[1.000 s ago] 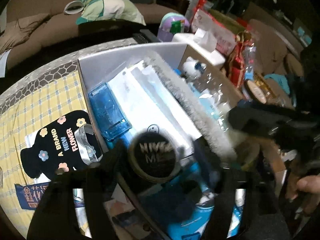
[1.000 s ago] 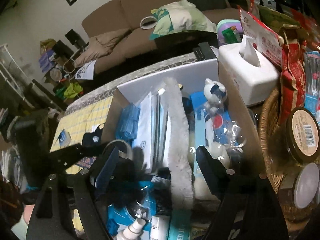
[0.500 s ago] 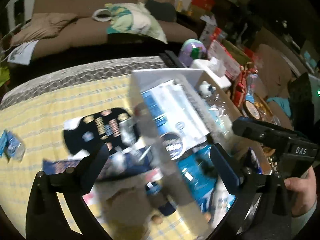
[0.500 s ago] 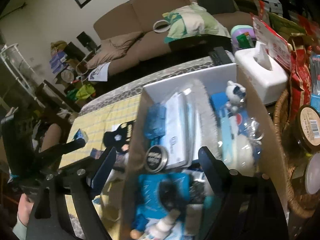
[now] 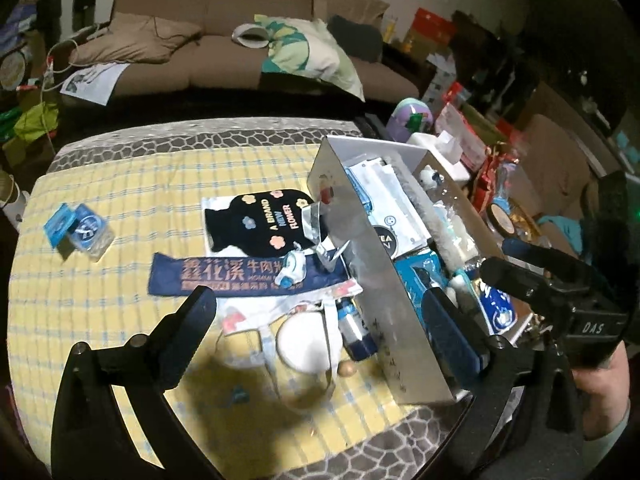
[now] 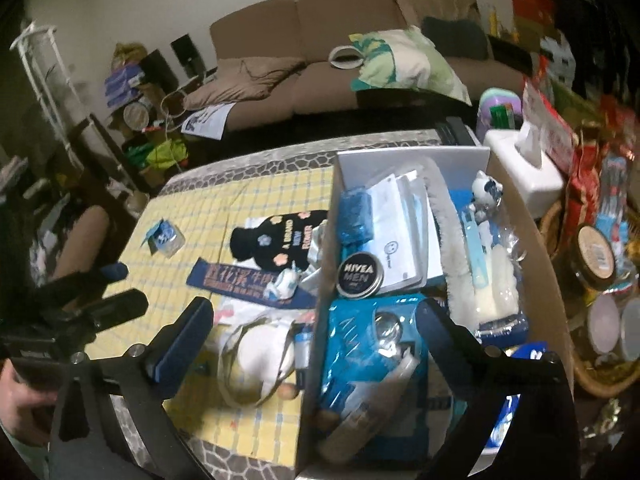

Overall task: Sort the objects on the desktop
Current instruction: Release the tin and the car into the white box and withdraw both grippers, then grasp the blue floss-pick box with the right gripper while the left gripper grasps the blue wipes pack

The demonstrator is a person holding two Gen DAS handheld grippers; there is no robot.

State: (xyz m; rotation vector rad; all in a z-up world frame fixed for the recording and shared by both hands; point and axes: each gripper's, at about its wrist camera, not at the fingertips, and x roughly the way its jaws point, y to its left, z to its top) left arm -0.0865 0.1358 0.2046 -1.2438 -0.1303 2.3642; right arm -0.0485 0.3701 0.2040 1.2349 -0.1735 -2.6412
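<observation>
Yellow cloth [image 5: 120, 208] lies open; box wall [image 5: 376, 300] blocks rightward.

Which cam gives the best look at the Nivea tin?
Right wrist: the Nivea tin lies face-up in the box, lid and label fully readable. Left wrist shows only a sliver, mostly hidden behind the box's near wall.

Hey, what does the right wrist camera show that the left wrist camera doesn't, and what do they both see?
Only the right wrist view shows the full NIVEA MEN tin lid inside the box, and a white wire rack by the wall. Only the left wrist view shows the box's outer side wall. Both show the black flower pouch, the blue banner packet and the sofa.
</observation>
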